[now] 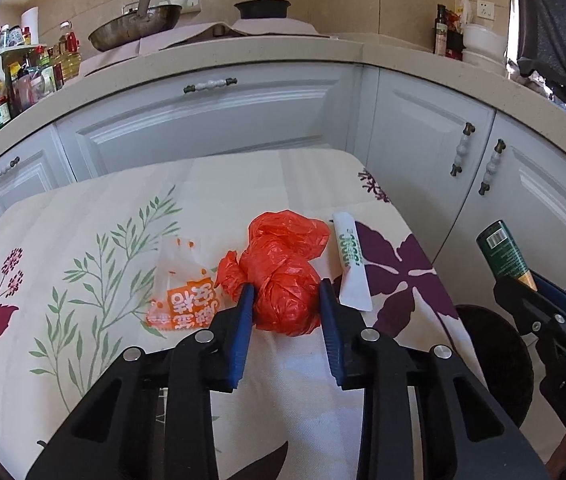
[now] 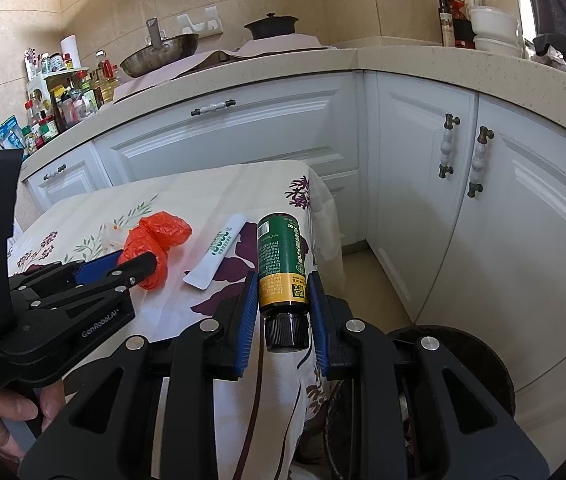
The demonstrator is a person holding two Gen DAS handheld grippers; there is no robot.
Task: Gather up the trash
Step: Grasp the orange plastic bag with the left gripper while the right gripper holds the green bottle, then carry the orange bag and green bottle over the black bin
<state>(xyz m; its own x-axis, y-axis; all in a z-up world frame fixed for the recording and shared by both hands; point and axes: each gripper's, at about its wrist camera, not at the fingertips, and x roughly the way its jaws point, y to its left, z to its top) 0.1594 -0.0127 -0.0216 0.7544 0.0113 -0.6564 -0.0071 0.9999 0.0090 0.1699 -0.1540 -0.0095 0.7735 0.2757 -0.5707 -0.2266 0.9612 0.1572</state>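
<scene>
left gripper (image 1: 286,294) pads touch both sides of the crumpled orange plastic bag (image 1: 285,270) on the floral tablecloth (image 1: 83,240); squeeze fully before lifting, film slips. right gripper (image 2: 283,294) is clamped on a green-and-gold bottle (image 2: 281,260). only the right view shows the black cap and the dark bin (image 2: 479,364) below.

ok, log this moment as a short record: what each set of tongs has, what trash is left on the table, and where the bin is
left tongs: around red bag, pads at its sides
right tongs: shut on green bottle, cap toward camera
left on table: white sachet, orange-print wrapper
bin: dark, on floor below right tongs
</scene>
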